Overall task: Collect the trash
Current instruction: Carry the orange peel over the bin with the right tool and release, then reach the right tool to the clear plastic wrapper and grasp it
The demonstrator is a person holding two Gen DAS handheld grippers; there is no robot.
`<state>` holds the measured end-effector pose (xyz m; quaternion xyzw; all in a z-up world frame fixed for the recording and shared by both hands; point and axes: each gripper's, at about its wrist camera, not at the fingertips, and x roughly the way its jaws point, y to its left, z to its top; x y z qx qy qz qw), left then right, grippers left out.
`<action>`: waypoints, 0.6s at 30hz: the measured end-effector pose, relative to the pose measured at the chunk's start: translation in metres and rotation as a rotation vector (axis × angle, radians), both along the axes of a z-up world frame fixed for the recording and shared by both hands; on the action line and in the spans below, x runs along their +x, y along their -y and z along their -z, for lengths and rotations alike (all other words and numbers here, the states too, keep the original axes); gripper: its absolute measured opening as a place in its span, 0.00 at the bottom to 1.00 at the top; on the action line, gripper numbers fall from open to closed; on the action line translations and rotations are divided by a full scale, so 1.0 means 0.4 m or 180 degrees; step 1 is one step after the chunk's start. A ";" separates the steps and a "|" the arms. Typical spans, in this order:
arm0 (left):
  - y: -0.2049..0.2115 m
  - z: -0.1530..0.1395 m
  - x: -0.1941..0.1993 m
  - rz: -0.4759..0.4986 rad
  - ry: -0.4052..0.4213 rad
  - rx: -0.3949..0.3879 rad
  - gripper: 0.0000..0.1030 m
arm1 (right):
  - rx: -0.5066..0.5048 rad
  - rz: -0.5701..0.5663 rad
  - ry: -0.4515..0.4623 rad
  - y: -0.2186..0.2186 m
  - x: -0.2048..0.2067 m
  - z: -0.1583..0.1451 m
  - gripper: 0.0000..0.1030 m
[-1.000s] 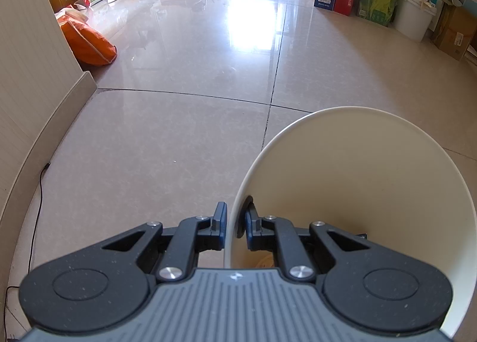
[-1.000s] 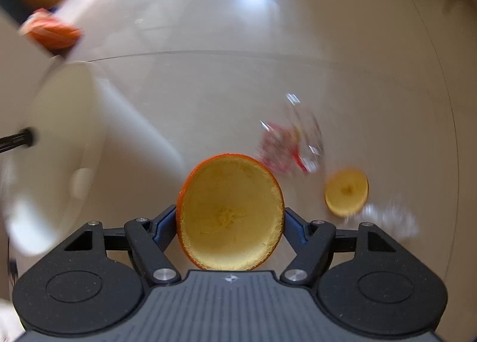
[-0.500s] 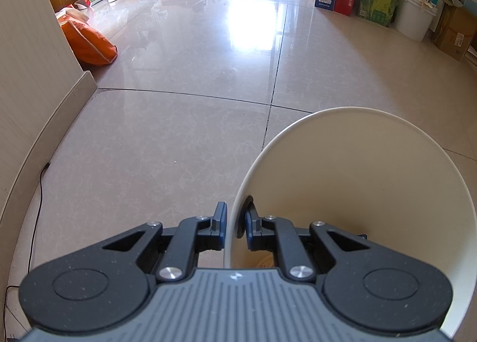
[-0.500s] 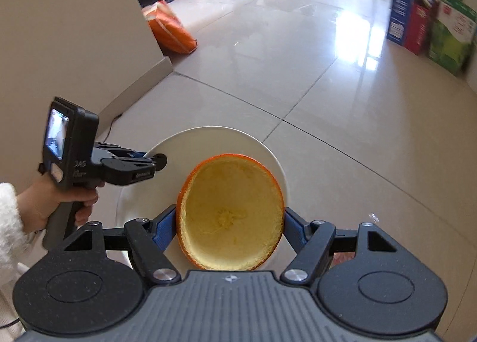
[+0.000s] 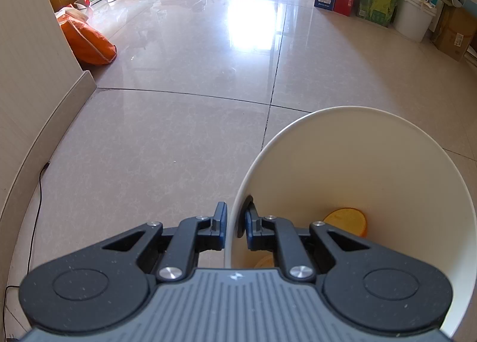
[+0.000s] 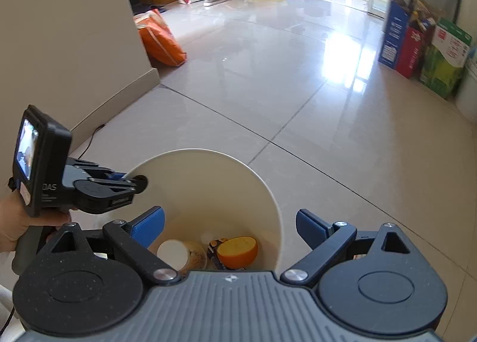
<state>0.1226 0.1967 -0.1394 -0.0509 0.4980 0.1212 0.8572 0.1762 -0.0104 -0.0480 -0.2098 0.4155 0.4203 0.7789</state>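
Right view alone shows bin contents: orange peel half (image 6: 237,248) at white bin (image 6: 269,193) bottom beside round white lid (image 6: 172,253). Right gripper (image 6: 229,225) over bin mouth, jaws opening, nothing between. Left gripper (image 5: 234,222) clamps bin rim. Left view: peel (image 5: 347,220) partly hidden by finger.

One bin (image 6: 268,193), one orange peel half (image 6: 237,251), perhaps two other scraps inside.
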 end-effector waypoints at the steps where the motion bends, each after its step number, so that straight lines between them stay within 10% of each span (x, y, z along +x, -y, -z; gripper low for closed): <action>1: 0.000 0.000 0.000 -0.0001 0.0000 -0.0001 0.11 | 0.0008 0.0017 -0.0015 0.010 0.005 0.001 0.95; 18: -0.001 -0.002 0.001 0.0005 0.0000 0.0009 0.11 | -0.0012 0.0525 0.0122 0.242 0.062 0.060 0.96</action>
